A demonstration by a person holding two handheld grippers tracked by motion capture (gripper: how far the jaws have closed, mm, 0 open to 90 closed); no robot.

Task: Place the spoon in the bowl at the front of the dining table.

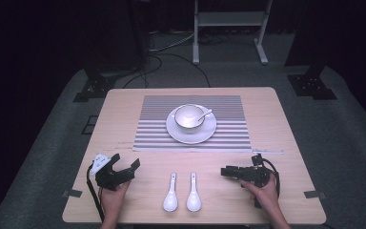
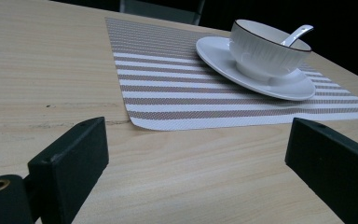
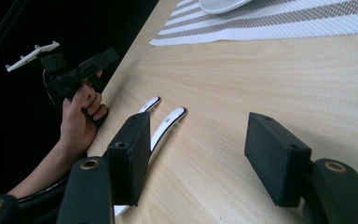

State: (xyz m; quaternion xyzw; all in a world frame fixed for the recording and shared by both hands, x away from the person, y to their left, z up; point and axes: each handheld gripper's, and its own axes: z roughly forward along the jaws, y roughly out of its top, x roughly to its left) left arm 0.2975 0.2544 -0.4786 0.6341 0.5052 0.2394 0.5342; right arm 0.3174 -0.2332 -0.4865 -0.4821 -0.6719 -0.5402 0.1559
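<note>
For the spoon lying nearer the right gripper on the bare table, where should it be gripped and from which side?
Probably the handle. That spoon lies flat, its broad bowl toward the person and its slim handle pointing at the placemat. The open right gripper would likely come from the spoon's right and close across the narrow handle; the rounded bowl gives a poorer hold. The second spoon lies close on the left, so room there is tight.

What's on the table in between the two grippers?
Two white spoons lie side by side on the bare wood between the left gripper and the right gripper, as the high view shows.
</note>
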